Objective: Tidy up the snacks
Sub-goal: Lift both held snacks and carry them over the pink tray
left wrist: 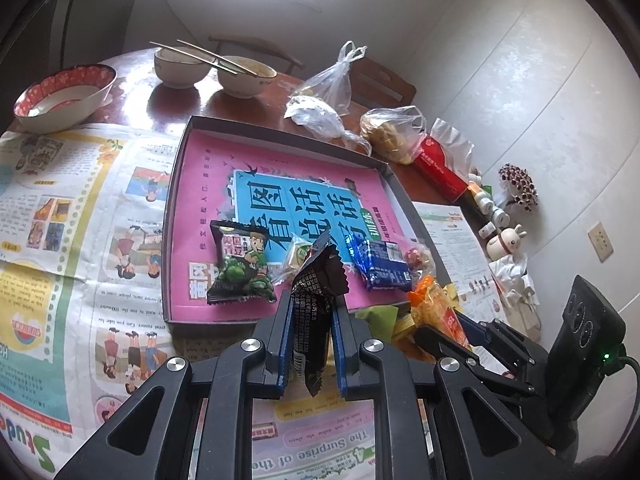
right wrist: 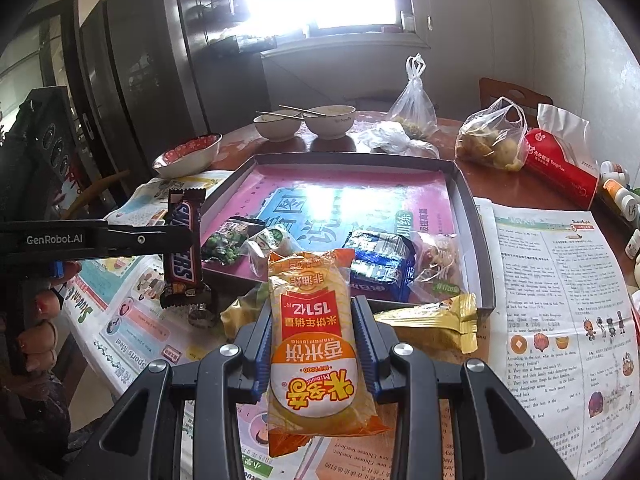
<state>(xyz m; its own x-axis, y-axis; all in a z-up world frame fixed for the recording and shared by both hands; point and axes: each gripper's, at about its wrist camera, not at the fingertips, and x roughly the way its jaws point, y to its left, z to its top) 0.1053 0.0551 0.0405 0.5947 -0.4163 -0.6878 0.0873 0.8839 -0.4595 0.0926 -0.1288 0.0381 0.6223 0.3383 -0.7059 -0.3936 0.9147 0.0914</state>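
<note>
Five snack packets (left wrist: 240,268) in tray (left wrist: 176,208)

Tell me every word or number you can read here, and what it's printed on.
"SNICKERS" on the chocolate bar held by the left hand-held gripper.
"GenRobot.AI" on that gripper's side.
"1514亿" and "香米饼" on the orange rice cracker packet in the right hand-held gripper.
"The Surprise of the" on the newspaper.
Finer newspaper print: too small to read.
</note>
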